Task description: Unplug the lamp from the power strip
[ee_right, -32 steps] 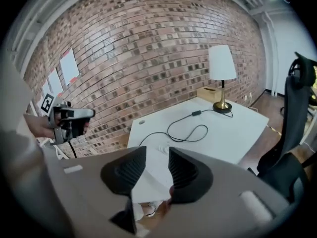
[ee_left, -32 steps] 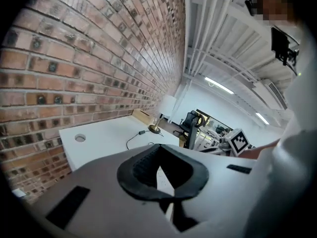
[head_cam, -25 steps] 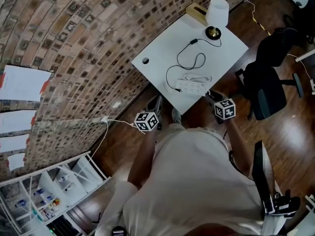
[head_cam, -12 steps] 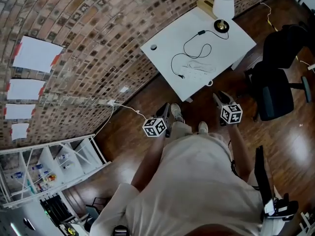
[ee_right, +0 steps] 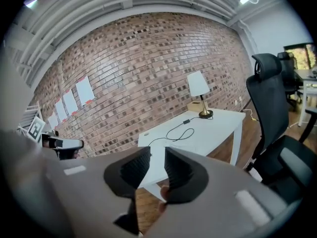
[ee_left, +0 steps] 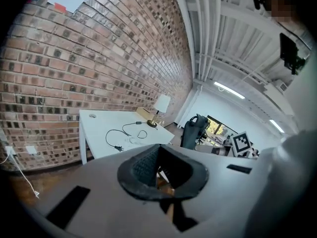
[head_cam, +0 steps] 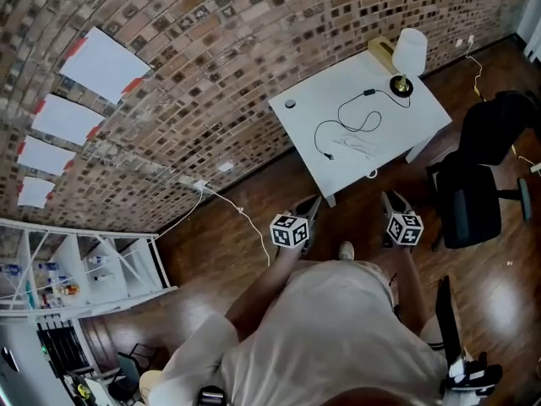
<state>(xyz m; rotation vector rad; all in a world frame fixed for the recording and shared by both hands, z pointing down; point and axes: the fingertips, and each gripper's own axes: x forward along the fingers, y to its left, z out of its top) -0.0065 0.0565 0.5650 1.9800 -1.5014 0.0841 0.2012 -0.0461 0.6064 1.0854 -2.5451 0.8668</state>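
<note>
Lamp (head_cam: 411, 53), white-shaded, brass-based, apparently unplugged, black plug (head_cam: 328, 156) loose on white table (head_cam: 308, 112); left gripper (ee_left: 157, 148) shut, right gripper (ee_right: 157, 155) just closing, slightly apart, both empty; nothing further needed.

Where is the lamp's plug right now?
In the head view the lamp's plug lies loose on the white table, toward its near edge, just left of the power strip and apart from it.

Upright white lamp (head_cam: 410, 52), plug (head_cam: 328, 156) loose
</note>
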